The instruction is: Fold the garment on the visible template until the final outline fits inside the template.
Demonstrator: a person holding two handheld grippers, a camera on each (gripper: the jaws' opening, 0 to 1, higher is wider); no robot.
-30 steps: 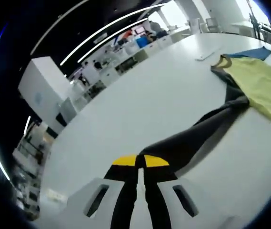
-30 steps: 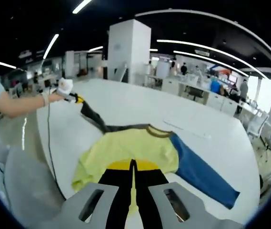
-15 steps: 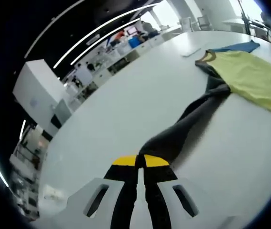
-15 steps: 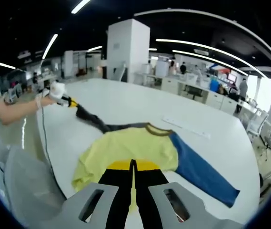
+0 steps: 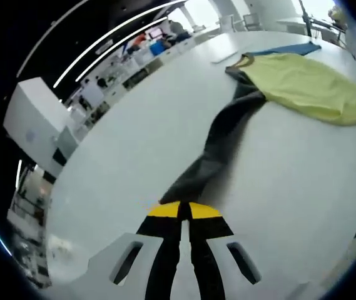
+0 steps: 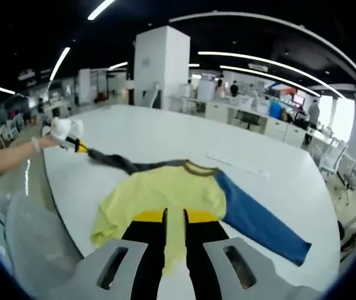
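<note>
In the left gripper view, the left gripper [image 5: 184, 210] is clamping the cuff of the grey sleeve [image 5: 218, 145], jaws closed together on the fabric. In the right gripper view, the right gripper [image 6: 174, 216] is sitting over the hem of the yellow garment [image 6: 162, 194] with its jaws slightly parted. The garment is lying flat on the white table [image 6: 159, 134], blue sleeve [image 6: 257, 219] extending rightward.

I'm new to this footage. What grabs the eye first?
A yellow shirt lies on a white table, blue sleeve spread to one side. The left tool is shut on the grey sleeve, drawn out long. The right tool, jaws apart, sits over the hem.
</note>
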